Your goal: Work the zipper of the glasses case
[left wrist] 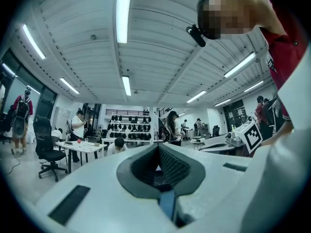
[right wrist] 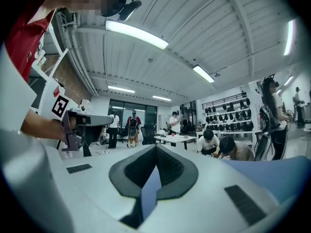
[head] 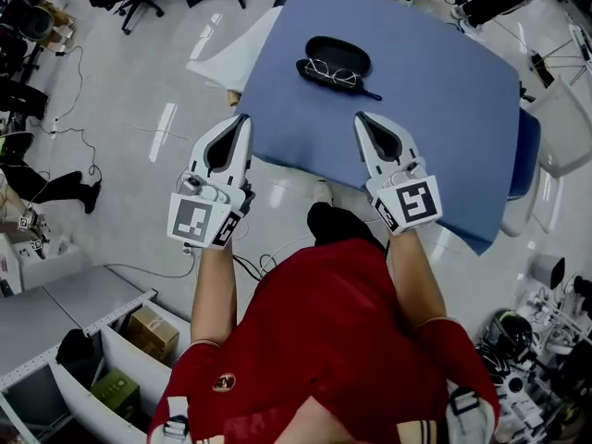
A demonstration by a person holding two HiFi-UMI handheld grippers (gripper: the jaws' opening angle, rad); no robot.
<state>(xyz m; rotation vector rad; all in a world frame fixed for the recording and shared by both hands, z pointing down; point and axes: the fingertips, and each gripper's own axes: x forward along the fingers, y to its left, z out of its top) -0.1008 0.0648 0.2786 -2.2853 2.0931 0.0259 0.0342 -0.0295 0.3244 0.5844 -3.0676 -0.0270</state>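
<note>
A black glasses case (head: 335,63) lies open on the blue table (head: 444,109), toward its far side, with wire-framed glasses (head: 331,69) inside. A thin black pull strap (head: 372,93) trails from its right end. My left gripper (head: 242,119) is shut and empty at the table's near left edge. Over the table's near part, my right gripper (head: 360,117) is likewise shut and empty. Both stand well short of the case. The left gripper view shows its jaws (left wrist: 158,147) closed, pointing level into the room. The right gripper view shows the same (right wrist: 156,147). Neither gripper view shows the case.
The table's near edge (head: 370,188) runs just ahead of the person's body. A white chair (head: 564,123) stands at the table's right. Cables (head: 65,132) and an office chair base (head: 139,3) are on the floor at left. Cardboard boxes (head: 153,331) sit on a shelf at bottom left.
</note>
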